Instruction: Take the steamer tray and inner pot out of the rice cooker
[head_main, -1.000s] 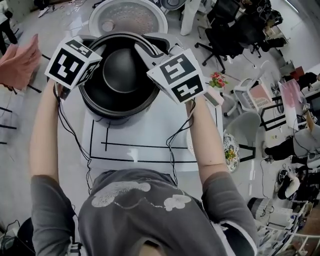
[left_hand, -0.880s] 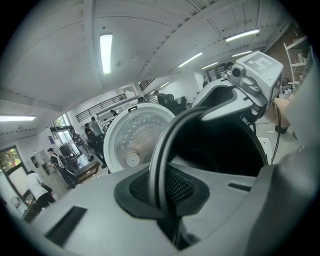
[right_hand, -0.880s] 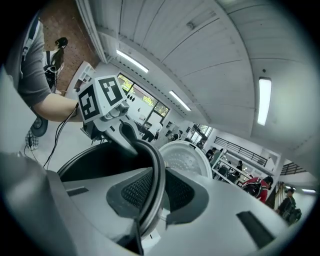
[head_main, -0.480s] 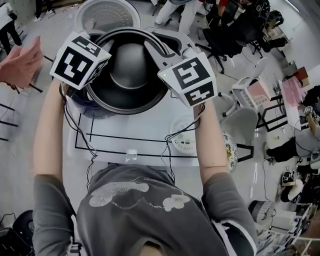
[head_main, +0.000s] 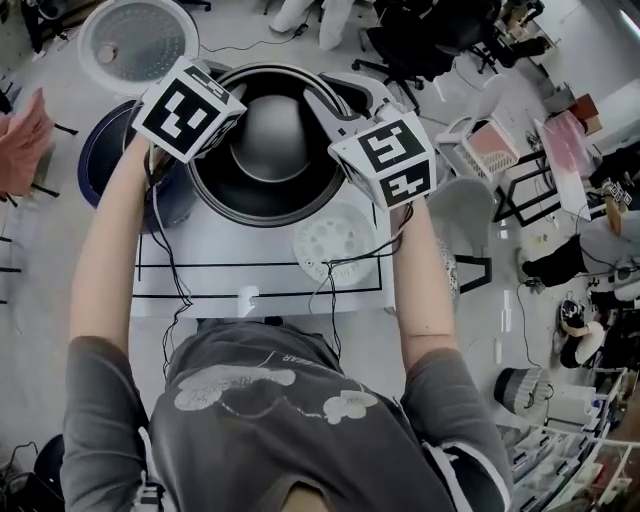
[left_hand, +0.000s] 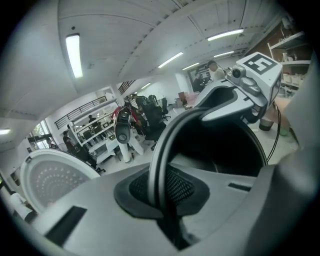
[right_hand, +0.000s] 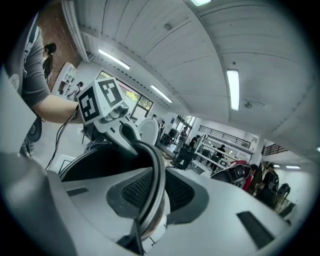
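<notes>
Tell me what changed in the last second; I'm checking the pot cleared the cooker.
The inner pot, clamped at its rim by left gripper and right gripper, moved right, away from the rice cooker and over the table. Both grips held; the steamer tray stayed put.

Left arm (head_main: 110, 250) and right arm (head_main: 420, 280) stretch forward. Left claw (left_hand: 162, 200) and right claw (right_hand: 147, 210) face each other, each clamped on the inner pot (head_main: 250, 200) rim caught between its jaws.

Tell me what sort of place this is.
Probably an open lab or office workspace, not a home kitchen: black office chairs stand around, metal shelving racks fill the background, and the white table carries marked black outlines.
</notes>
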